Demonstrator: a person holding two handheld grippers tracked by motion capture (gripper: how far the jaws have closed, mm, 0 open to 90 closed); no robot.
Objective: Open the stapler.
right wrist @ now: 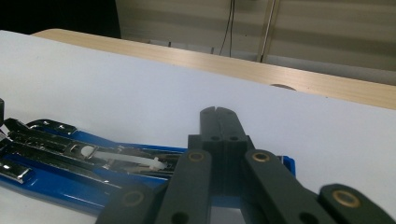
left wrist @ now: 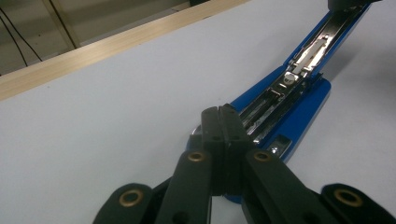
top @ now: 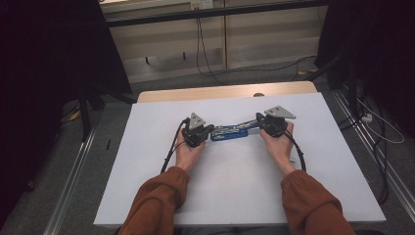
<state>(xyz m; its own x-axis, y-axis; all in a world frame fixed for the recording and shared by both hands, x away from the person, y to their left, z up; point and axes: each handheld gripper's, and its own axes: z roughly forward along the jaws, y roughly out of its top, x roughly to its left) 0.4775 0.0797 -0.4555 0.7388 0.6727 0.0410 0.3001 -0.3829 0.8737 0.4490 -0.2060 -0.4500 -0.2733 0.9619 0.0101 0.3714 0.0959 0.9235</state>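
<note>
A blue stapler [top: 234,132] lies swung open flat on the white tabletop [top: 235,181], its metal staple channel facing up. My left gripper [top: 211,131] is at the stapler's left end, jaws shut together with the tips over the blue base [left wrist: 299,107]. In the left gripper view the left gripper [left wrist: 218,112] holds nothing between its fingers. My right gripper [top: 258,122] is at the stapler's right end, also shut. In the right gripper view the right gripper [right wrist: 218,113] sits over the blue end, with the stapler [right wrist: 56,158] stretching away to the left.
A wooden strip [top: 225,92] runs along the table's far edge. Beyond it are floor cables [top: 205,58] and a wall panel. Dark stands flank both sides. The person's forearms in rust sleeves [top: 156,200] come in from the bottom.
</note>
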